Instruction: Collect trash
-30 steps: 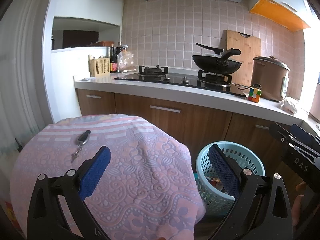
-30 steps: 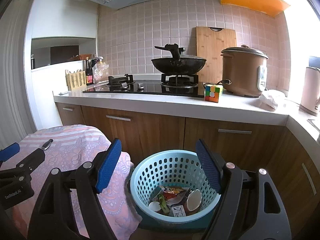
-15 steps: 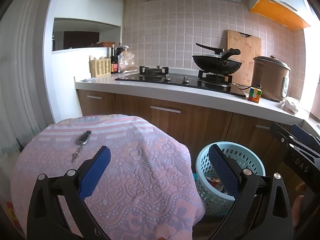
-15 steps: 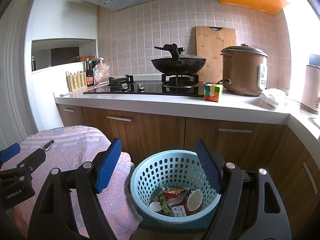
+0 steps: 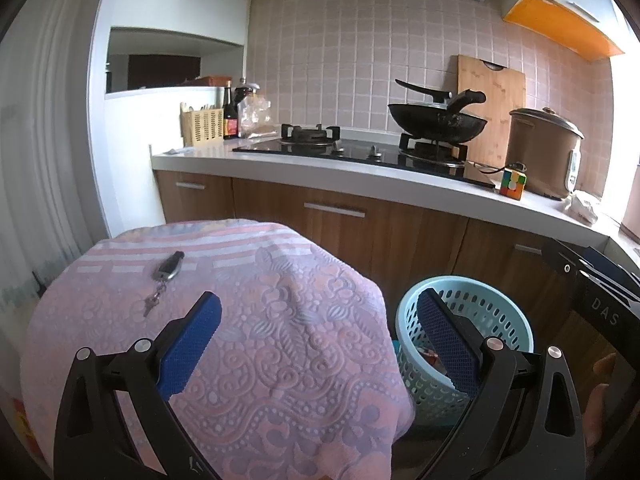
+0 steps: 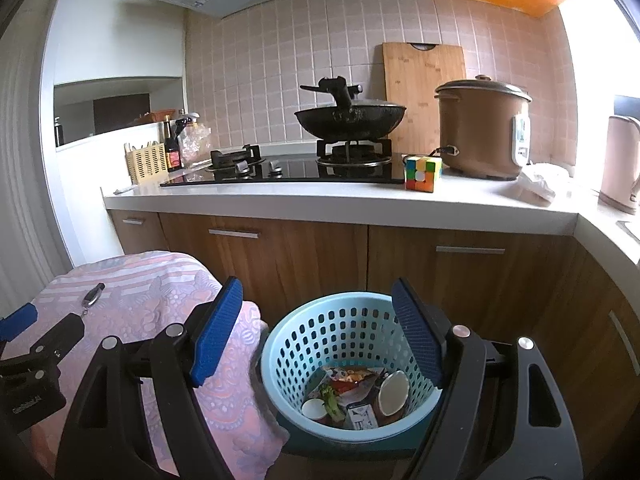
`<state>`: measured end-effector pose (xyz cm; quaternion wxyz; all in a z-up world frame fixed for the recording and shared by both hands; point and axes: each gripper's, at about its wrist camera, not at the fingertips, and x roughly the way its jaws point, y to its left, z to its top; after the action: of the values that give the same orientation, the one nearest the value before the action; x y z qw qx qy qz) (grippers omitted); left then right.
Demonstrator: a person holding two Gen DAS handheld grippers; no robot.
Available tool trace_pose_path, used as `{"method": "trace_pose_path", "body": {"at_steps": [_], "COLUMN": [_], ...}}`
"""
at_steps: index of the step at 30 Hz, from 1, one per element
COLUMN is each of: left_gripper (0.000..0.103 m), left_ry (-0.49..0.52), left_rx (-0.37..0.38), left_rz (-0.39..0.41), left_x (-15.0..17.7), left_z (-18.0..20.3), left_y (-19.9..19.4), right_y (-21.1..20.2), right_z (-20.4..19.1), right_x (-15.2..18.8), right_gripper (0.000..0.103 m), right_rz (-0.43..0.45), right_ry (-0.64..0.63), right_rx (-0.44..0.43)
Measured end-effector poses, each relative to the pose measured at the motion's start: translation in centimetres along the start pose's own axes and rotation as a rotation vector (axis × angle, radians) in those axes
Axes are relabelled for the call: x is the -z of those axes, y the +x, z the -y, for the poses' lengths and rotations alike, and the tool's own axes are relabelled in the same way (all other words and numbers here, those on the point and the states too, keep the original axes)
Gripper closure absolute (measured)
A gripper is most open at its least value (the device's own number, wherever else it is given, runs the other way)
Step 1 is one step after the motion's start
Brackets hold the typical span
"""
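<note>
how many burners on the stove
2. The left burner is bare, near the bottles; the right burner carries the black wok, beside the cutting board. None looks hidden.

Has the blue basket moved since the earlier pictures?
No. The blue basket keeps its place against the cabinet doors behind it and the pink cloth beside it.

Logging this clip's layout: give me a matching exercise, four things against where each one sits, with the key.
Things:
1. key fob
2. puzzle cube
3. wok
4. eggshell

Places:
A. on the gas burner
B. inside the blue basket
C. on the pink cloth
D. on the white counter, beside the brown rice cooker

Pairs: 1-C, 2-D, 3-A, 4-B
</note>
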<state>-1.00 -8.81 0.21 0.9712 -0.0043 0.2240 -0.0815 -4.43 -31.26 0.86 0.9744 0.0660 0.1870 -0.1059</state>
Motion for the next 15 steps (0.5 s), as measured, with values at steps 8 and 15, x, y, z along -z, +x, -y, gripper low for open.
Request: {"method": "trace_pose_path", "body": {"at_steps": [8, 15], "left_gripper": [0.008, 0.008], "left_ry": [0.026, 0.007], "left_rx": [-0.040, -0.042], "left_rz": [0.021, 0.017], "left_x": [-0.1, -0.2], "left_z": [-0.1, -1.0], "left_y": [-0.5, -0.8], "right_y": [0.0, -0.2], "right_z": [-1.2, -2.2], "right_x": [0.1, 0.0], "right_gripper": [0.030, 0.030], "right_rz": [0.016, 0.017], "right_ry": [-0.051, -0.067], "right_rx": [0.034, 0.020]}}
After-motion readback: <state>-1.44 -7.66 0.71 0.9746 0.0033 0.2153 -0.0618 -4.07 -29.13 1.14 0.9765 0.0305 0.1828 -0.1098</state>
